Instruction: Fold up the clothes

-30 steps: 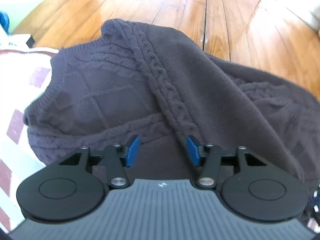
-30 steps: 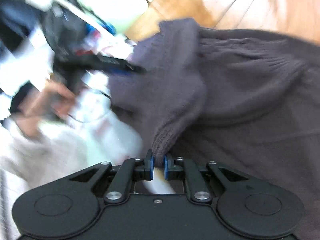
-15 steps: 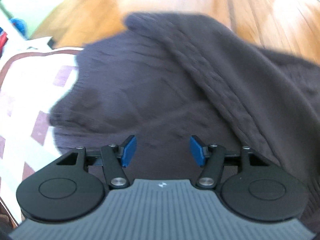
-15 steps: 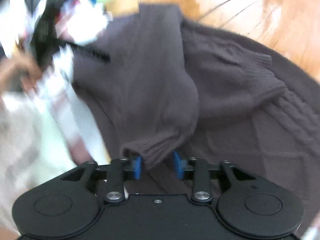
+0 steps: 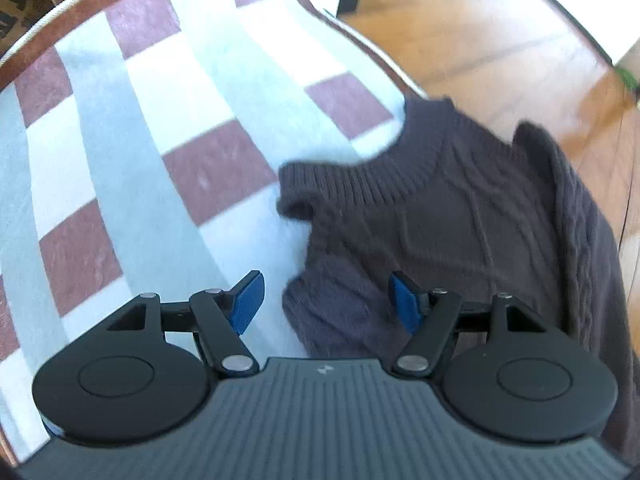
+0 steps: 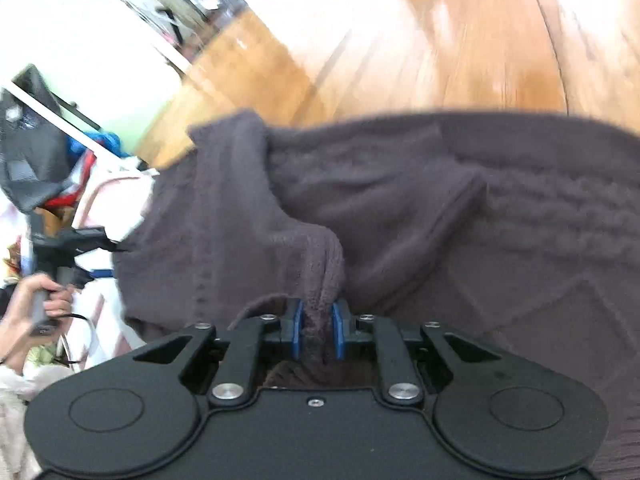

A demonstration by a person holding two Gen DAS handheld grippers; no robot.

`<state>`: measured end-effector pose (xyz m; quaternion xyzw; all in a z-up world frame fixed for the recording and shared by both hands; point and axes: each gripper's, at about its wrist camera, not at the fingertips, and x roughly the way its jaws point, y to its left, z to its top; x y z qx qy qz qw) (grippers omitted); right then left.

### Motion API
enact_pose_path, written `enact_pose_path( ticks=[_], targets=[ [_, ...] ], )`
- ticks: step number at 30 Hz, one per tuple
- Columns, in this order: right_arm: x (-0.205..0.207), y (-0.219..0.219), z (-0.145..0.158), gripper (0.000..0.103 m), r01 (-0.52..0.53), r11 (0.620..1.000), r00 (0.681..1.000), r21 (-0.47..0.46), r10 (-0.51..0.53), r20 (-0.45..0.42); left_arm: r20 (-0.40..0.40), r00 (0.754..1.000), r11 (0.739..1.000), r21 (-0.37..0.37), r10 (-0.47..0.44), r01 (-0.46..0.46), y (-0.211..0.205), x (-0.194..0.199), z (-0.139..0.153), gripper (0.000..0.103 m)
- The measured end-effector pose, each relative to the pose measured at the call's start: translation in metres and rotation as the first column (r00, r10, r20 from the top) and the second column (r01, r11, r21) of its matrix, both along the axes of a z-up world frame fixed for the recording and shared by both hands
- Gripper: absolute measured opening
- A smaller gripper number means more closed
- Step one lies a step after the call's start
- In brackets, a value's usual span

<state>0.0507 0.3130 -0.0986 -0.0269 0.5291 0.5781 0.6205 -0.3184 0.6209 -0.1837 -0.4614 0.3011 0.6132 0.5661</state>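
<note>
Bright daylight fills the room. The wooden floor throws back white glare, and in the right wrist view the upper left corner is blown out to plain white. Both views bulge like a fishbowl, so straight floorboards curve near the rims. The right wrist view is smeared with motion blur across the floor and the dark sweater, whose knit goes soft. The checked rug looks pale and washed, a little soft.
</note>
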Motion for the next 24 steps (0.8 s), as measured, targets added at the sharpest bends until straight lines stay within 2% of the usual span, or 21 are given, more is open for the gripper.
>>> enact_pose_path(
  ticks=[1, 3, 6, 9, 12, 13, 16, 17, 18, 19, 21, 22, 24],
  targets=[
    [0.001, -0.001, 0.003, 0.018, -0.023, 0.999, 1.0, 0.028, 0.023, -0.019, -0.017, 1.0, 1.0, 0.011, 0.006, -0.006, -0.002, 0.0, 0.0, 0.068],
    [-0.006, -0.004, 0.011, 0.018, -0.092, 0.996, 0.996, 0.011, 0.092, -0.005, -0.039, 0.999, 1.0, 0.023, 0.013, -0.012, -0.003, -0.001, 0.0, 0.068],
    [-0.013, -0.002, 0.0, 0.017, -0.138, 0.974, 0.972, -0.181, 0.168, 0.162, -0.05, 0.999, 0.999, 0.032, 0.02, -0.018, -0.003, -0.005, -0.001, 0.068],
    [-0.023, 0.009, -0.023, 0.019, -0.113, 0.925, 0.923, -0.363, 0.233, 0.307, -0.035, 0.999, 0.999, 0.032, 0.006, -0.005, 0.0, -0.003, -0.006, 0.068],
    [-0.02, 0.014, -0.012, 0.027, -0.113, 0.937, 0.938, -0.331, 0.211, 0.276, -0.02, 1.0, 0.999, 0.032, -0.008, 0.008, 0.002, -0.002, -0.011, 0.068],
    [-0.02, 0.014, -0.008, 0.035, -0.115, 0.94, 0.94, -0.32, 0.208, 0.272, -0.015, 1.0, 0.999, 0.032, -0.012, 0.013, 0.003, -0.001, -0.012, 0.068],
    [-0.023, 0.014, 0.02, 0.038, -0.077, 0.955, 0.908, -0.286, 0.186, 0.375, 0.007, 1.0, 0.999, 0.034, -0.02, 0.02, 0.003, 0.0, -0.013, 0.067],
    [-0.019, 0.011, 0.029, 0.038, -0.062, 0.964, 0.903, -0.259, 0.165, 0.397, 0.0, 0.999, 0.999, 0.035, -0.032, 0.032, 0.003, 0.002, -0.014, 0.064],
    [-0.016, 0.007, 0.039, 0.038, -0.047, 0.972, 0.896, -0.232, 0.143, 0.419, -0.043, 0.998, 0.998, 0.036, -0.052, 0.053, 0.002, 0.006, -0.013, 0.039],
    [-0.01, 0.006, 0.045, 0.038, -0.037, 0.98, 0.91, -0.194, 0.113, 0.399, -0.085, 0.994, 0.997, 0.035, -0.072, 0.075, 0.002, 0.01, -0.013, 0.011],
    [0.003, 0.013, 0.048, 0.038, -0.036, 0.989, 0.945, -0.142, 0.079, 0.316, -0.168, 0.982, 0.995, 0.041, -0.082, 0.09, 0.001, 0.015, -0.01, 0.011],
    [0.007, 0.017, 0.047, 0.038, -0.033, 0.989, 0.952, -0.142, 0.075, 0.298, -0.201, 0.977, 0.996, 0.046, -0.072, 0.083, 0.001, 0.015, -0.009, 0.011],
    [0.009, 0.032, 0.04, 0.038, -0.033, 0.988, 0.941, -0.151, 0.081, 0.33, -0.21, 0.978, 0.999, 0.042, -0.013, 0.022, 0.004, 0.006, -0.005, 0.011]
  ],
)
